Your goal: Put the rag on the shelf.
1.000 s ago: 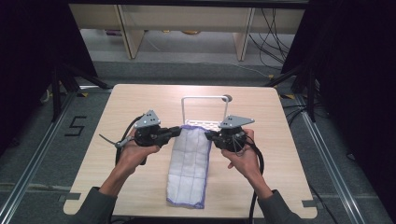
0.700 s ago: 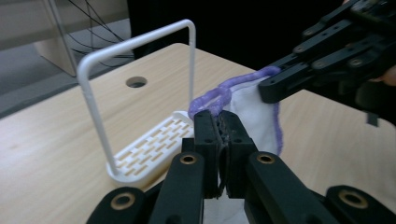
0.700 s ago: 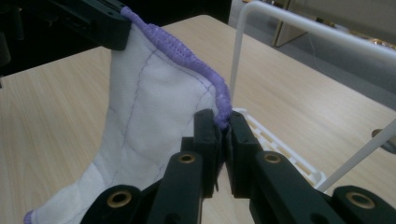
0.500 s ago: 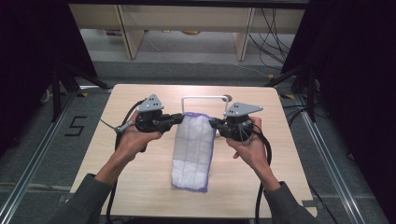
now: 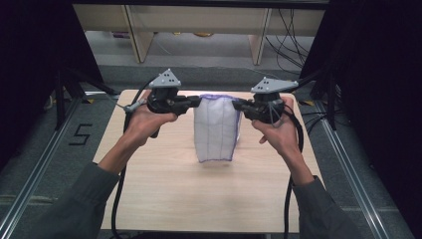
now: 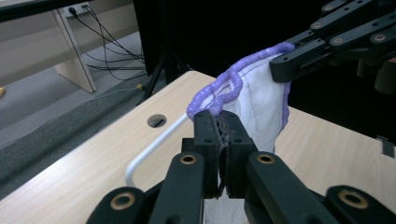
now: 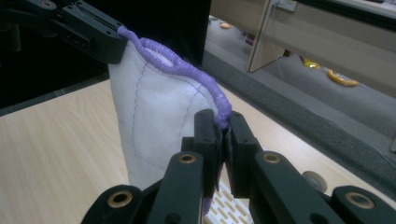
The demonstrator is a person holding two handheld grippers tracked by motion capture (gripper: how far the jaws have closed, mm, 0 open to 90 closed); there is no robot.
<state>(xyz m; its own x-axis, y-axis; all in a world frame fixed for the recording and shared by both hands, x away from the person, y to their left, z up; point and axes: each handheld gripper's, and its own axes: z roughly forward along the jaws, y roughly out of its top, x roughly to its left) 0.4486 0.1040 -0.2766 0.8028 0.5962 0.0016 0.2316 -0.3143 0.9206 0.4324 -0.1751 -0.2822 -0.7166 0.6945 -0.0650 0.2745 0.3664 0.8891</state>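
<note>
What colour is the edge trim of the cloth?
Purple, around the white cloth; it shows best in the right gripper view.

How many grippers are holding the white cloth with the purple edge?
2. The left gripper pinches the top left corner of the cloth; the right gripper pinches the top right corner.

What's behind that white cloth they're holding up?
Behind the cloth, a bent metal rail stands on the table. The cloth hides most of it from above.
</note>
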